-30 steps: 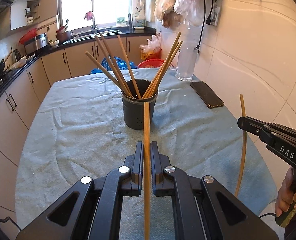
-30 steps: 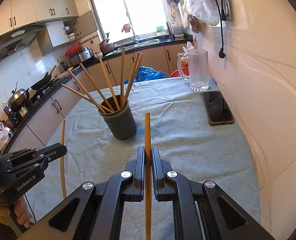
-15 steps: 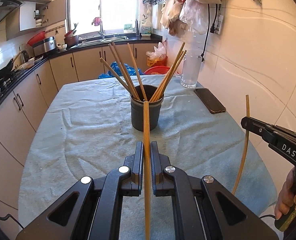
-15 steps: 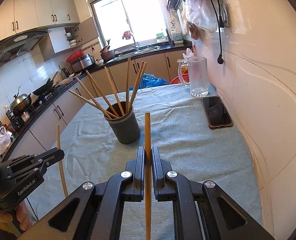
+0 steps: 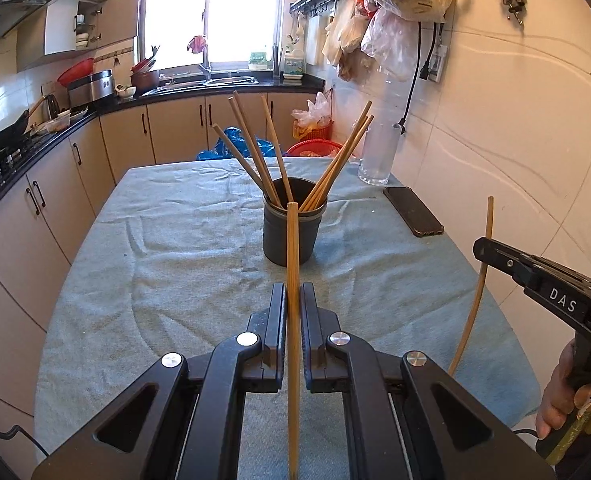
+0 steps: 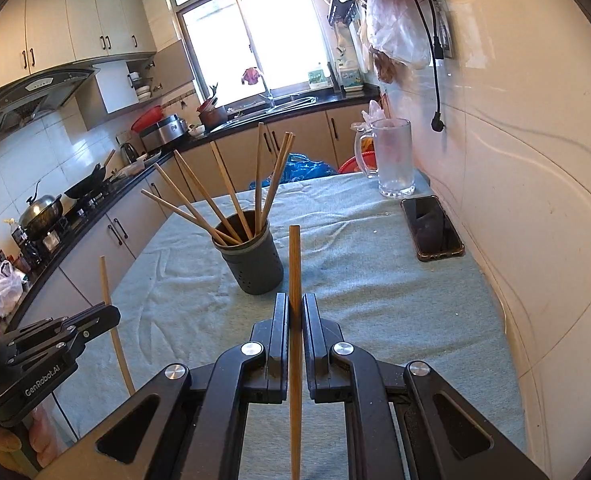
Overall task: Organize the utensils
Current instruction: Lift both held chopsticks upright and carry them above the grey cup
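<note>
A dark grey utensil holder (image 5: pixel 293 227) stands mid-table with several wooden chopsticks fanned out of it; it also shows in the right wrist view (image 6: pixel 253 262). My left gripper (image 5: pixel 292 294) is shut on an upright chopstick (image 5: pixel 292 248), held above the table short of the holder. My right gripper (image 6: pixel 294 304) is shut on another upright chopstick (image 6: pixel 294 264), also short of the holder. Each gripper shows in the other's view: the right one (image 5: pixel 483 246) at the right edge, the left one (image 6: pixel 109 314) at the lower left.
The table (image 5: pixel 183 264) has a blue-grey cloth. A glass pitcher (image 6: pixel 393 160) and a black phone (image 6: pixel 431 226) lie near the tiled wall on the right. Kitchen counters, sink and stove run along the left and back. Plastic bags hang on the wall above.
Both grippers have risen and drawn back a little from the holder, each still gripping its chopstick. The holder looks smaller and lower in both views.
</note>
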